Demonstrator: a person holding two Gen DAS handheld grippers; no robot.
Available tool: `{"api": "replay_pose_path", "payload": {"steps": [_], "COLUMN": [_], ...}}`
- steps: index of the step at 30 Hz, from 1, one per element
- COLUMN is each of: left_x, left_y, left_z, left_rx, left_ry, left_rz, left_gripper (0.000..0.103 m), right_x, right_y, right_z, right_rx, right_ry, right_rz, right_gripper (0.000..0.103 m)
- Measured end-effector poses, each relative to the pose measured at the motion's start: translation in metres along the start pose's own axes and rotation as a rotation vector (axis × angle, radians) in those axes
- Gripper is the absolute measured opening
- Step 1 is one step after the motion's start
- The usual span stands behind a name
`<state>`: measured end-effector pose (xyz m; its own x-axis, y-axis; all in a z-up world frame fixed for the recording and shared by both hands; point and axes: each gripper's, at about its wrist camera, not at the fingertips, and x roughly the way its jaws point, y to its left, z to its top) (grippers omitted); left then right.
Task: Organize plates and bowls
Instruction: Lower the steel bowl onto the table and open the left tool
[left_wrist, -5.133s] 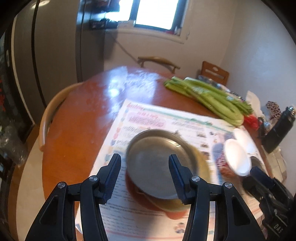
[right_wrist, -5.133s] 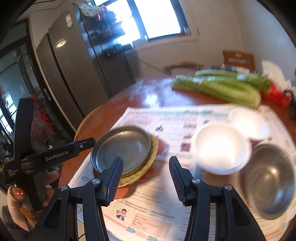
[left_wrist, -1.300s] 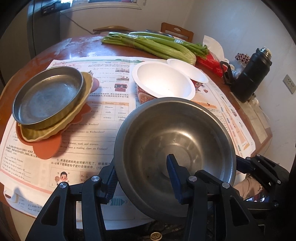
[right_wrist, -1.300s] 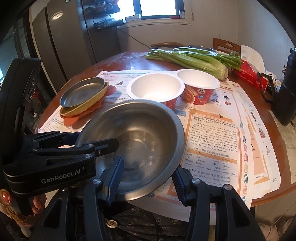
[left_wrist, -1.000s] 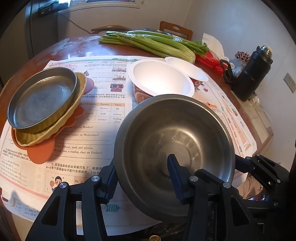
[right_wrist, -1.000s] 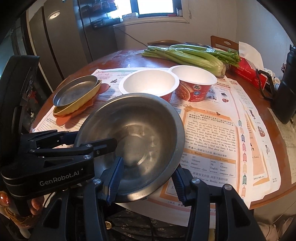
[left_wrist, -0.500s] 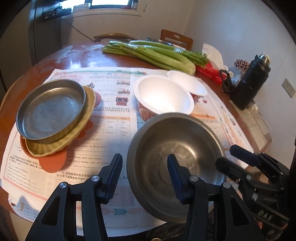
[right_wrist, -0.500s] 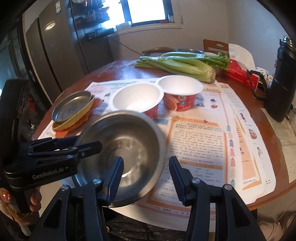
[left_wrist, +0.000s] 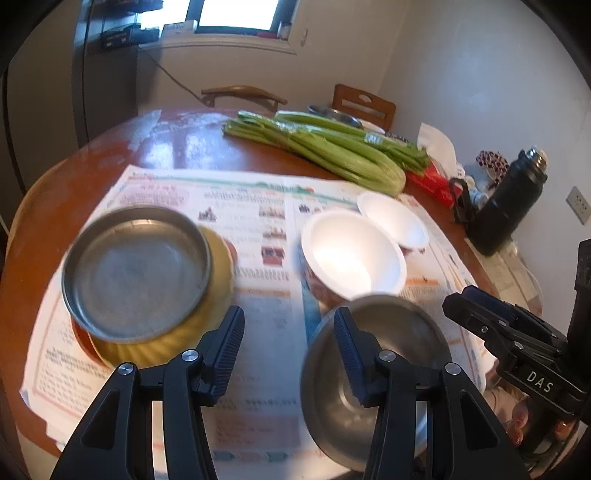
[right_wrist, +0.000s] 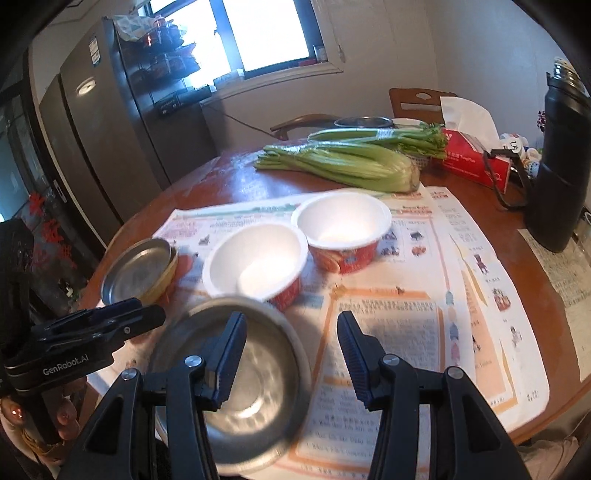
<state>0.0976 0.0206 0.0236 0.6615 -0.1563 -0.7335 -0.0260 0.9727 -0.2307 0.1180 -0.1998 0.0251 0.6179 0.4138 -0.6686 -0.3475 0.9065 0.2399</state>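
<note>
At the left, the steel plate (left_wrist: 136, 269) sits on top of a yellow plate (left_wrist: 166, 343), with something orange under both. The stack is off-centre, and a knock from above would slide the top plate off.

The left gripper (left_wrist: 288, 317) hangs over the newspaper (left_wrist: 266, 236) with its jaws spread and nothing between them.

Just right of it, the steel bowl (left_wrist: 406, 325) lies at the near edge of the table (left_wrist: 177, 140). The frames are blurred there, so it is unclear whether its near rim overhangs. If it does, a light nudge or a snag on the paper would tip it to the floor.

The two white paper bowls (left_wrist: 351, 254) stand immediately behind it, side by side. They are likely light, so a steel bowl pushed into them would shove them or knock them over.

The right gripper (right_wrist: 291, 319) is also spread and empty, above the bowl's right side.

The two tools are close together over the same bowl, so they could collide.

Open room: bare newspaper to the right of the bowl, and between the plate stack and the paper bowls.

Further right, the black flask (left_wrist: 506, 210) stands close to the table's right edge. The celery (left_wrist: 325, 151) blocks the far side.
</note>
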Motion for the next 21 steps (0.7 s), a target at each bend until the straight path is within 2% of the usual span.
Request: {"api": "replay_pose_path", "payload": {"steps": [7, 17, 21], "left_x": [0.010, 0.038, 0.052], "left_y": [0.012, 0.006, 0.005], "left_z": [0.023, 0.054, 0.060], "left_rx": [-0.011, 0.003, 0.004], "left_ry": [0.005, 0.038, 0.047], "left_rz": [-0.006, -0.075, -0.072], "left_gripper": [0.052, 0.053, 0.053], "right_x": [0.012, 0.021, 0.027], "right_y": [0.012, 0.018, 0.011], "right_z": [0.021, 0.031, 0.033], "right_rx": [-0.009, -0.031, -0.011], "right_ry": [0.002, 0.008, 0.020], "right_rz": [0.025, -0.015, -0.019], "right_gripper": [0.051, 0.051, 0.051]}}
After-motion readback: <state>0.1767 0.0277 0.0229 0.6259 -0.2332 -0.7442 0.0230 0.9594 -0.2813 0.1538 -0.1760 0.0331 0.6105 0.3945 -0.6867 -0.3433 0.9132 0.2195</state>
